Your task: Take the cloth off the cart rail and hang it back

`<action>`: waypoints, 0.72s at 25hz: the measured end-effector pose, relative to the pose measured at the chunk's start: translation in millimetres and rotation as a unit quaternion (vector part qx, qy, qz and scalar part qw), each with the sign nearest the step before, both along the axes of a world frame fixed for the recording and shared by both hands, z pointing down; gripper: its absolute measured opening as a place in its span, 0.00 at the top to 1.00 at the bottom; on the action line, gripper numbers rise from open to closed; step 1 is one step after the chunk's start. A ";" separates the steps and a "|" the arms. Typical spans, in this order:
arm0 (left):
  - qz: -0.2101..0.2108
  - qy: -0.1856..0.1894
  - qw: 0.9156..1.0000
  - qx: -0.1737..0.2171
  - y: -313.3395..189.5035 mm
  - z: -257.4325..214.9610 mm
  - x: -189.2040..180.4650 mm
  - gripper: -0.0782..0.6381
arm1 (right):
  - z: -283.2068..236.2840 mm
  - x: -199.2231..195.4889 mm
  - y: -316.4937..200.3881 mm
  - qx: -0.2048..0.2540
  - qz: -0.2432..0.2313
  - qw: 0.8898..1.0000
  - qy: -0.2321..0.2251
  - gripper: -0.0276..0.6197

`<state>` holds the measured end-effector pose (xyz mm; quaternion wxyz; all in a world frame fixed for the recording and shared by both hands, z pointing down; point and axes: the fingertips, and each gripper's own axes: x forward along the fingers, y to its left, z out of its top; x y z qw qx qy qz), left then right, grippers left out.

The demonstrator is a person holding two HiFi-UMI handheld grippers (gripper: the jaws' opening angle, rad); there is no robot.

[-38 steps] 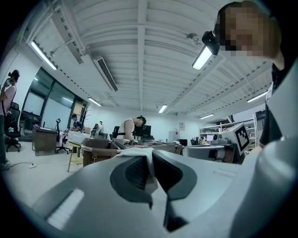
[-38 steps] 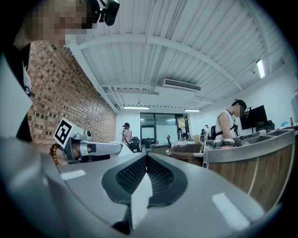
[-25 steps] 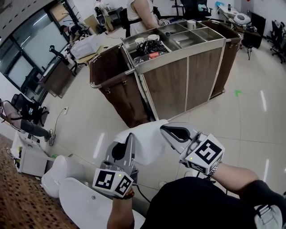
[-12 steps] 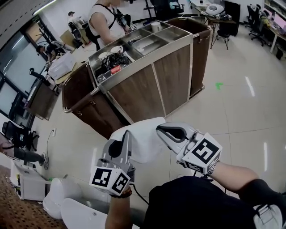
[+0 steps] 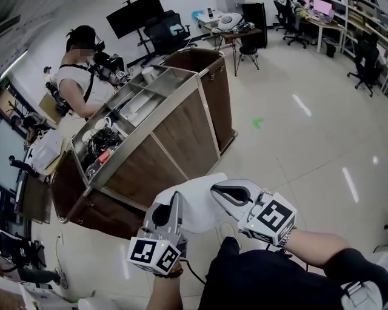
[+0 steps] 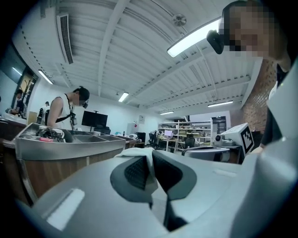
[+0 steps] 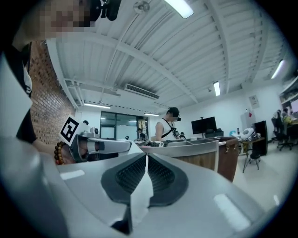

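— As the walk round the cart continues, left gripper and right gripper stay clamped on the cloth.
— Yes, it's held between them, clear of the cart; rehanging's still ahead.

Counting now: two claws, left claw and right claw. One cloth. One cart. One person beside it, one black screen, one green floor mark.
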<state>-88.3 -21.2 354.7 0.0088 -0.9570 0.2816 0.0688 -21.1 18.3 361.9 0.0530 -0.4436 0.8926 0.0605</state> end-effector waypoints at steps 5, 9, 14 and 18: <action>0.058 -0.001 0.998 -0.005 -50.4 -62.8 -47.9 0.88 | -69.0 -64.9 -41.5 -0.069 0.055 0.995 -0.043 0.94; 0.079 0.002 0.997 -0.010 -93.1 -64.7 -16.8 0.88 | -75.5 -31.3 -85.9 -0.022 0.081 0.996 0.008 0.94; 0.089 0.002 0.996 -0.017 -145.7 -67.2 34.1 0.88 | -86.9 14.7 -133.0 -0.034 0.100 0.994 -0.005 0.94; 0.096 -0.007 0.995 -0.018 -189.7 -63.7 69.9 0.88 | -90.4 46.2 -173.5 -0.014 0.108 0.994 0.016 0.94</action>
